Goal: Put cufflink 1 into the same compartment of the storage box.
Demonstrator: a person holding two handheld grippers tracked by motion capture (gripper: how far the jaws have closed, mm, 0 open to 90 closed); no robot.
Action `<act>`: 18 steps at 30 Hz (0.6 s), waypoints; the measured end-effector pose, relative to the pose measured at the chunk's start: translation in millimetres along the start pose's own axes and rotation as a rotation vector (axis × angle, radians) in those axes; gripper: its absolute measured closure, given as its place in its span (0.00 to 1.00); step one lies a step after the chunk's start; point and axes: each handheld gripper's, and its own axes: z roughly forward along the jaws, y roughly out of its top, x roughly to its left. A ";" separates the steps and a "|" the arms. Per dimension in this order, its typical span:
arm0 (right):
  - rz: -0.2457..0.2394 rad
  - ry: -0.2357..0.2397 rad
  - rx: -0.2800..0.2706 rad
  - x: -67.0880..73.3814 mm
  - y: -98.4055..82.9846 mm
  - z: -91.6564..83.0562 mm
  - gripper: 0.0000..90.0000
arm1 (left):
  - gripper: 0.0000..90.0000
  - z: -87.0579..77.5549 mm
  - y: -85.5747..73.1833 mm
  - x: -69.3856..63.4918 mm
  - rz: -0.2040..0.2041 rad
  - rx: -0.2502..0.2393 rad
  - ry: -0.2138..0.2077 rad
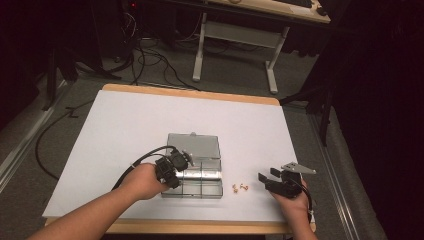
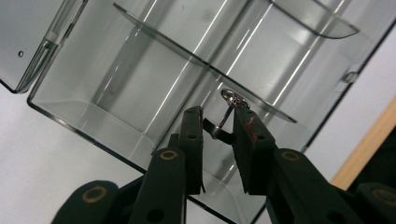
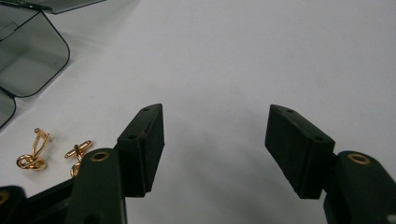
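Note:
A clear plastic compartment box (image 1: 212, 191) lies open on the white table, its lid (image 1: 195, 145) folded back. In the left gripper view, my left gripper (image 2: 217, 114) is shut on a small silver cufflink (image 2: 233, 99), pinching its toggle end so the round head sticks up over a box compartment (image 2: 116, 84). In the high view the left gripper (image 1: 172, 167) hangs over the box's left side. Two gold cufflinks (image 1: 240, 187) lie on the table right of the box. My right gripper (image 1: 267, 176) rests beside them, open with nothing between its fingers (image 3: 215, 121); the gold cufflinks (image 3: 32, 158) sit to its left.
Curved clear dividers (image 2: 205, 65) split the box into compartments. The table's wooden front edge (image 1: 200, 227) runs close under both hands. White tabletop (image 1: 140, 120) stretches behind and left of the box. Cables and a desk frame (image 1: 235, 45) stand on the floor beyond.

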 end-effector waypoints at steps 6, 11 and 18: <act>-0.002 -0.001 0.000 0.4 0.3 0.1 0.42 | 0.83 6.1 0.3 2.4 -0.002 0.014 0.006; 0.001 0.000 -0.003 0.2 0.0 0.2 0.42 | 0.83 10.6 0.6 2.4 -0.002 0.020 0.006; 0.004 0.008 0.001 -0.2 -0.2 0.1 0.42 | 0.82 18.1 3.4 -0.9 0.016 0.033 0.006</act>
